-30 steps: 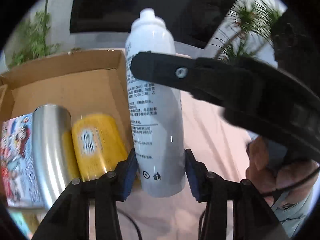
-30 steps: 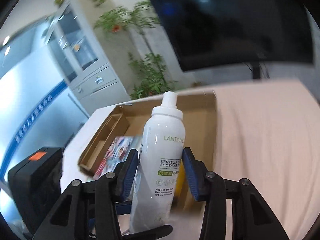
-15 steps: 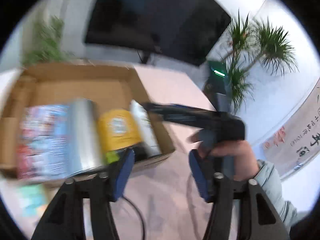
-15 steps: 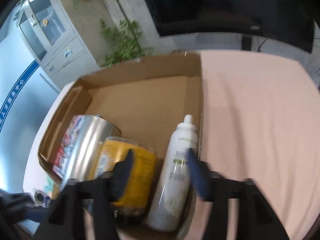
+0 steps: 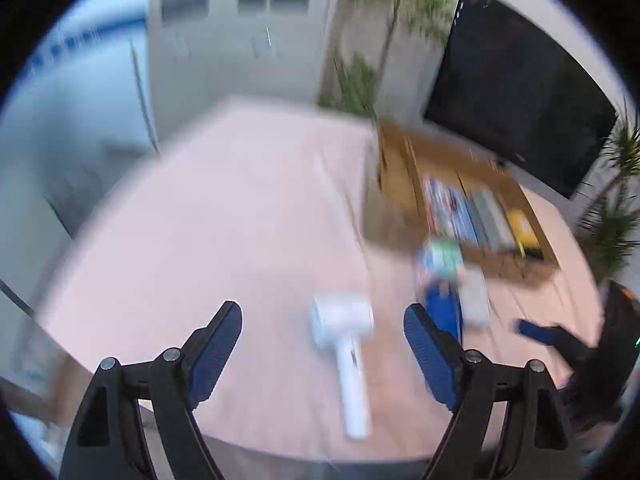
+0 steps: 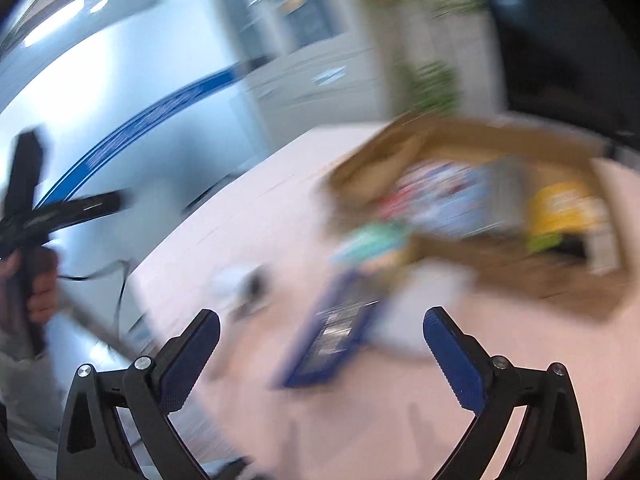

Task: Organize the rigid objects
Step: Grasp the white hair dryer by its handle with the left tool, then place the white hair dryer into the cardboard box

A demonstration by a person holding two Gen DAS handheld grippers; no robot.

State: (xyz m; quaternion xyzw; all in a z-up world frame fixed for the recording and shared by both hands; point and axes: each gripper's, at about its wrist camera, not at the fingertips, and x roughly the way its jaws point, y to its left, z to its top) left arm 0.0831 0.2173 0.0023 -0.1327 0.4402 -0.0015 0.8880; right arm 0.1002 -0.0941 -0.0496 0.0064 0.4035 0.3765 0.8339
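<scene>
Both views are motion-blurred. On the pink bench (image 5: pixel 224 216), the white handheld device (image 5: pixel 344 344) lies left of the cardboard box (image 5: pixel 404 184); a blue flat object (image 6: pixel 332 340) and a green packet (image 5: pixel 442 256) lie just before the box. Box contents: printed book (image 5: pixel 448 208), silver cylinder (image 5: pixel 490 216), yellow container (image 5: pixel 522 226). Left tongs (image 5: pixel 322 350) and right tongs (image 6: pixel 320 360) are opening wide, gripping nothing.

Left gripper (image 5: pixel 323 354), black two-finger frame with blue ribbed pads, tilted downward, jaws opening, nothing between them. Right gripper (image 6: pixel 322 354), same black frame and blue pads, also tilted down, jaws opening wide, nothing clamped. Person's left hand (image 6: pixel 38 284) wraps the left gripper's handle at the right wrist view's left edge, blurred.
</scene>
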